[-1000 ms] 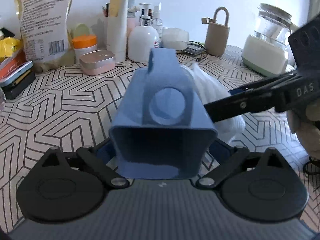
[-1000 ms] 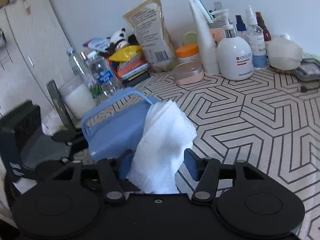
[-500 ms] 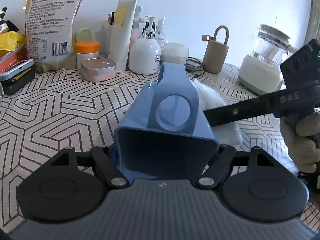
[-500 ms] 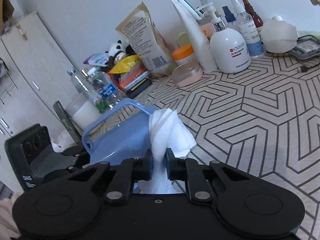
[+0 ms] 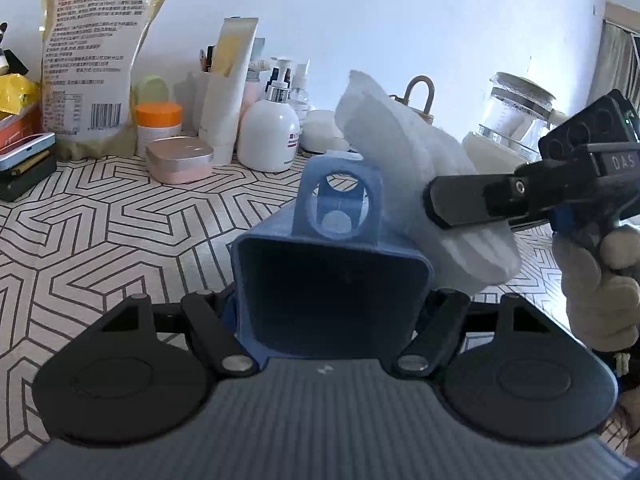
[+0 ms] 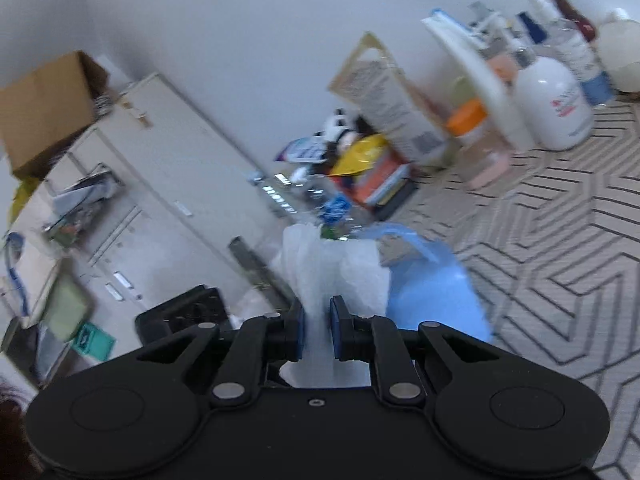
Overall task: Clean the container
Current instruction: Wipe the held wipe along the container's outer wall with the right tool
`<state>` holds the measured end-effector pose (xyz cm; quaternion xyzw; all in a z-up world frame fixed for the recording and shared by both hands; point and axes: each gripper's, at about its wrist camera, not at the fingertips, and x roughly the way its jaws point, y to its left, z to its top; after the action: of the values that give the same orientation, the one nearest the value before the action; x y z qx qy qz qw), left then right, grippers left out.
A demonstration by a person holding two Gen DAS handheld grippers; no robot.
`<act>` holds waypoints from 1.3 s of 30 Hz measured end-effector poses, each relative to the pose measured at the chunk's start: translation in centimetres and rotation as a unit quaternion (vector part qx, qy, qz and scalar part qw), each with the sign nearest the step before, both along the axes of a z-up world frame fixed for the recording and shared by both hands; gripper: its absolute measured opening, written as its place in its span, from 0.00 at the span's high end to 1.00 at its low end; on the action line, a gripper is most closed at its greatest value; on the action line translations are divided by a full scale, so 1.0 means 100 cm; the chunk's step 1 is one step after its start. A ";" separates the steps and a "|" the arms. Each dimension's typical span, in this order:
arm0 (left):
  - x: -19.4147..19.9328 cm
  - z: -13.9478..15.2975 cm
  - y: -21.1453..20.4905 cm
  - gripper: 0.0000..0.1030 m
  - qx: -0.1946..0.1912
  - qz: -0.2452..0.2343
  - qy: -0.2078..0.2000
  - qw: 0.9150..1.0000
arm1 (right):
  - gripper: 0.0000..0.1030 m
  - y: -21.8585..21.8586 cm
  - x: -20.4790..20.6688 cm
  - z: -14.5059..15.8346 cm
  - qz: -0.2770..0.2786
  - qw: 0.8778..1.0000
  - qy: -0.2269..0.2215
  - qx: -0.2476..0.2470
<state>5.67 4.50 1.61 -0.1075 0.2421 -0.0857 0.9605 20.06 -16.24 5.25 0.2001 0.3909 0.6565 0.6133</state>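
A blue plastic container (image 5: 336,280) with a loop handle (image 5: 340,204) lies on its side, its base toward the left wrist camera. My left gripper (image 5: 327,312) is shut on it, with the pads pressed to both side walls. A crumpled white cloth (image 5: 400,148) hangs in the air just right of the container, touching its upper right edge. My right gripper (image 5: 436,200) comes in from the right, held by a gloved hand (image 5: 596,280). The blurred right wrist view shows that gripper (image 6: 318,328) shut on the cloth (image 6: 332,264), with the container (image 6: 432,296) just right of it.
The table has a hexagon-patterned cloth (image 5: 120,220). Along the back wall stand a printed pouch (image 5: 96,72), a pink tin (image 5: 180,158), pump bottles (image 5: 268,136) and a glass kettle (image 5: 516,120). A pale cabinet (image 6: 160,184) stands past the table's left end.
My left jaws closed onto the blue container. The right jaws closed on the white cloth and lifted it from the table to beside the container's top; the right gripper rolled and swung left.
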 end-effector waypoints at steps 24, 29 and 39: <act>0.012 -0.008 -0.009 0.17 0.026 -0.016 0.062 0.998 | 0.91 -0.011 0.016 -0.006 -0.076 0.995 -0.027 -0.060; 0.014 -0.008 -0.013 0.09 0.038 -0.018 0.064 0.997 | 0.91 -0.008 0.013 -0.008 -0.068 0.996 -0.024 -0.060; 0.008 -0.005 0.000 0.26 -0.008 -0.033 0.037 0.999 | 0.90 0.002 0.006 -0.006 -0.017 0.999 -0.003 -0.027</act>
<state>6.50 4.51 1.06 -0.1102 0.2802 -0.1153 0.9466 20.69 -16.05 4.61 0.1883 0.4027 0.6360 0.6307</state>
